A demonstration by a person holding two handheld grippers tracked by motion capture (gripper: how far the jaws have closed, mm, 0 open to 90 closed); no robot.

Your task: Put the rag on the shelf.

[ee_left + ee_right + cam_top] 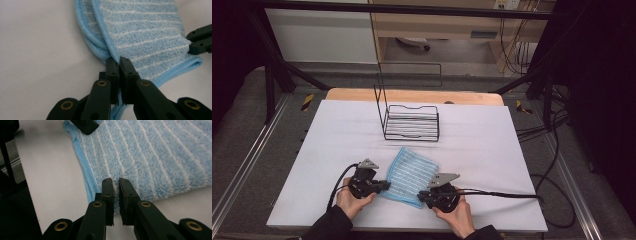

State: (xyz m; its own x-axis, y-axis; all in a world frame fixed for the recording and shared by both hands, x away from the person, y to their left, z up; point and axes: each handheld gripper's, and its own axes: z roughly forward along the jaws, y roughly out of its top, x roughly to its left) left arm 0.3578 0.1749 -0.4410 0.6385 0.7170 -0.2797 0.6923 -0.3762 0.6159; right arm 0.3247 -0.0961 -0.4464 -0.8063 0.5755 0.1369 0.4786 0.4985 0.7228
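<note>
Left tool (383, 186) clamped on the near-left edge of the folded blue striped cloth (410, 176); right tool (424, 197) pinched shut on the near-right corner of the same cloth. Gripped at both near ends, flat on the white surface (492, 150), lying between the two tools. Grasp judged complete; lifting, folding or carrying not yet begun. Black wire rack (411, 122) standing farther back, well apart, with nothing in it.

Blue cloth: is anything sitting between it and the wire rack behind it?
Nothing visible. Both the left gripper and right gripper pinch the blue cloth; bare table lies up to the wire rack.
</note>
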